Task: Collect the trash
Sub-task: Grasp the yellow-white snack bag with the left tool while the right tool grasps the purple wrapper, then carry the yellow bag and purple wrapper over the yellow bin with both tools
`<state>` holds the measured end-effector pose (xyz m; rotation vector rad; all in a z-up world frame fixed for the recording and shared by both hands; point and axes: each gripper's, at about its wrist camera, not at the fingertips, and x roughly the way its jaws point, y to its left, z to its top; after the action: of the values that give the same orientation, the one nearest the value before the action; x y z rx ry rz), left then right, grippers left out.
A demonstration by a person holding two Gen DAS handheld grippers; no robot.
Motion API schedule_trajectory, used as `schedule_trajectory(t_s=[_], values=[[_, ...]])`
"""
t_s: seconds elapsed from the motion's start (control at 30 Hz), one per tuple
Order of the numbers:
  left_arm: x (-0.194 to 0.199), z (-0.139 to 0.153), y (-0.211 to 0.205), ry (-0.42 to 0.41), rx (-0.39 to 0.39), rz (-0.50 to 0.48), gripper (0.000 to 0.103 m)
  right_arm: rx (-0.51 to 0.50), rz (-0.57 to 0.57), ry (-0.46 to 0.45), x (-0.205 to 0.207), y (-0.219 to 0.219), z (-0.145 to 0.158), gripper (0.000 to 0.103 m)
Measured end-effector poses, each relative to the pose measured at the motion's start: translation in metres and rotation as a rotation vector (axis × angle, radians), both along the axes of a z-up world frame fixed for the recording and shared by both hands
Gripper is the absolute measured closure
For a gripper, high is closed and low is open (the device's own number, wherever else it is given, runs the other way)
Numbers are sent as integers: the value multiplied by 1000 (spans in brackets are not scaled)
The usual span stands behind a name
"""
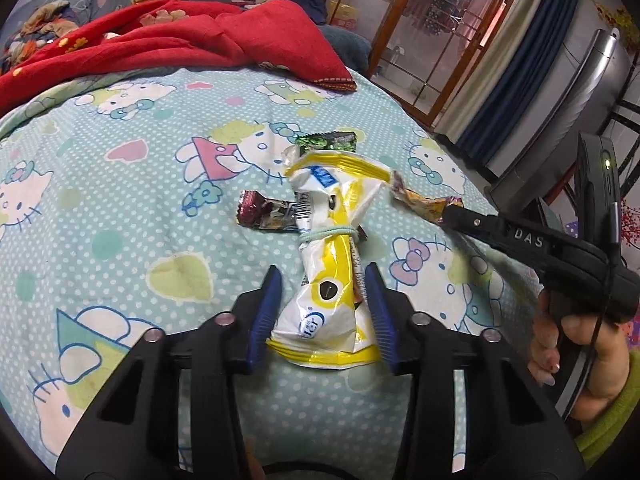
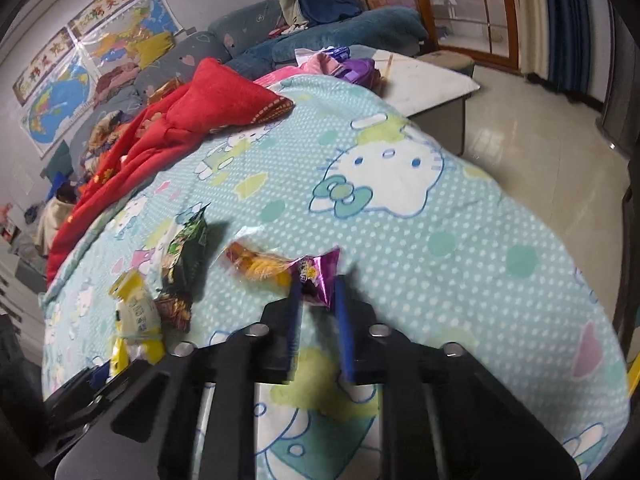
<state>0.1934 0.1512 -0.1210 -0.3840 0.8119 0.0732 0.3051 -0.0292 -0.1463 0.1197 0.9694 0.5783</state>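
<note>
A crumpled yellow-and-white wrapper (image 1: 332,240), tied round the middle with a rubber band, lies on the cartoon-cat blanket (image 1: 120,220). My left gripper (image 1: 322,276) straddles its near end, blue pads pressed against both sides. In the right wrist view my right gripper (image 2: 318,292) is shut on the purple end of a purple-and-yellow candy wrapper (image 2: 264,266). The left wrist view shows that same gripper (image 1: 446,216) pinching the candy wrapper (image 1: 416,200) from the right. A green wrapper (image 1: 328,142) and a dark red wrapper (image 1: 264,214) lie loose beside the yellow one.
A red blanket (image 1: 180,40) is bunched at the far side of the bed. A hand (image 1: 580,360) in a green sleeve holds the right gripper's handle. Past the bed's far corner stands a low white table (image 2: 432,76) on a tiled floor (image 2: 540,140).
</note>
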Motion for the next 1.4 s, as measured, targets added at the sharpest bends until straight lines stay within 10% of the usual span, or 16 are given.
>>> schedule_trajectory(t_s=[1.4], values=[[-39, 72, -124, -249, -2, -339, 85, -119, -130, -297, -124, -162, 64, 93]])
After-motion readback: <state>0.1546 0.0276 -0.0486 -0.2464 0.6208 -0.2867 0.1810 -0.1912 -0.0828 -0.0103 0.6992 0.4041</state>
